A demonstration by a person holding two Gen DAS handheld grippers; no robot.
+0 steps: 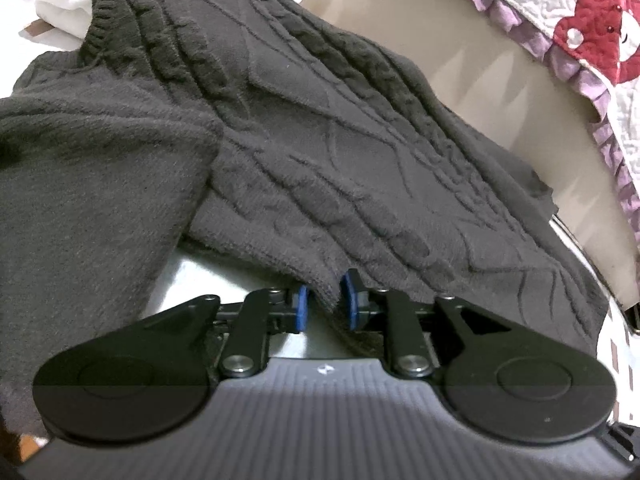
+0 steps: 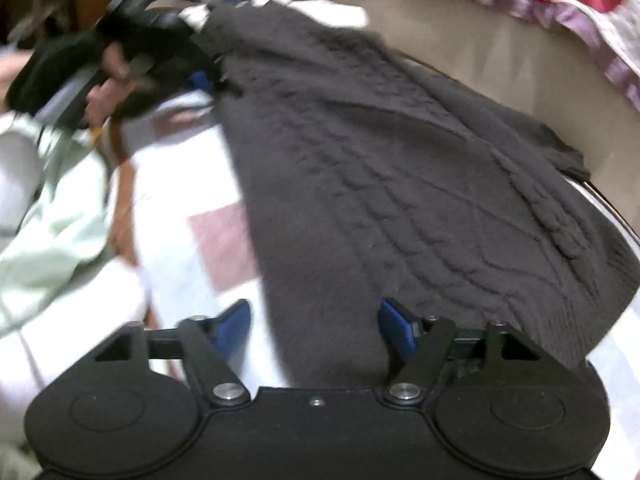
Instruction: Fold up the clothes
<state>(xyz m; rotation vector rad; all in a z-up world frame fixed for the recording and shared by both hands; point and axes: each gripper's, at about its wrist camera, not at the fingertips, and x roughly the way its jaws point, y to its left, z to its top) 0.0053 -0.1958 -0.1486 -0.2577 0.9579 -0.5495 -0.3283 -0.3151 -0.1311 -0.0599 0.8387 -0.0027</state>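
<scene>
We have the grey cable-knit sweater (image 1: 320, 140) spread on the patchwork bed (image 2: 192, 208). Its edge sits between the left hand-held gripper (image 1: 325, 307), slightly parted, and the right hand-held gripper (image 2: 316, 330), released (pads not pressing). We should clench both evenly before lifting.

A home bedroom, by the look of it: a bed (image 2: 180, 184) under a pale patchwork cover, a purple-frilled quilt (image 1: 560, 4) with red bear appliqué, and a cable-knit sweater (image 1: 304, 128) spread out.
</scene>
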